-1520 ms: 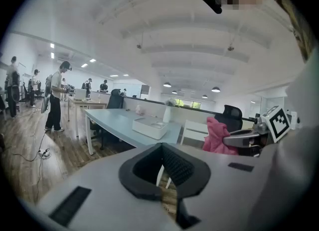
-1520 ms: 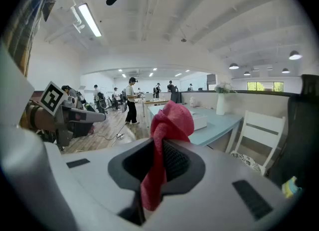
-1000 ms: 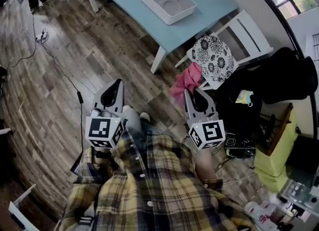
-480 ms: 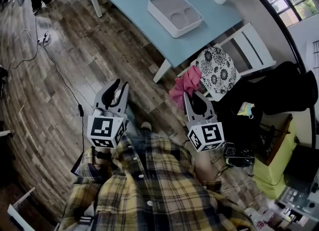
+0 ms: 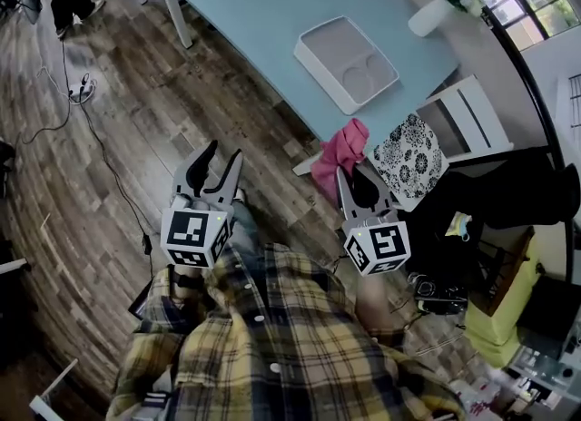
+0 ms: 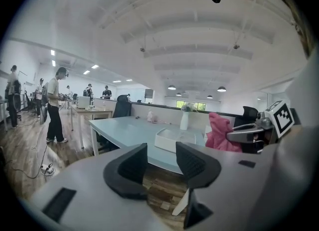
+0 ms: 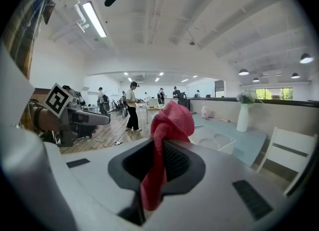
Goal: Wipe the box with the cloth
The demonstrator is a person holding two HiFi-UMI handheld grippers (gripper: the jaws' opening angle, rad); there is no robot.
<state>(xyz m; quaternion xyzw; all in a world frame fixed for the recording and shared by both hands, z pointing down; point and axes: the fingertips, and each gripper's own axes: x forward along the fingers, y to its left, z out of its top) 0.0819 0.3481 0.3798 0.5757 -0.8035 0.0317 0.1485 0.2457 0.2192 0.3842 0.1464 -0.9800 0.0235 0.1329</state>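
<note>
Head view: your left tongs (image 5: pixel 224 151) over wood floor (image 5: pixel 118 93), jaws apart and opening, nothing between. Your right tongs (image 5: pixel 353 171) clamp pink cloth (image 5: pixel 338 156) near table (image 5: pixel 245 2) edge. White box (image 5: pixel 331 47) on table, apart from cloth.
Left gripper view: jaws apart, box ahead.
Right gripper view: cloth pinched between jaws, bunched above.

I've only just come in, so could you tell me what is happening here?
A person in a plaid shirt holds a gripper in each hand, facing a light-blue table. The right gripper is shut on a pink cloth. The left gripper has its jaws opening, with nothing between them. The white box sits on the table ahead, apart from both grippers, so the wiping has not yet begun.
</note>
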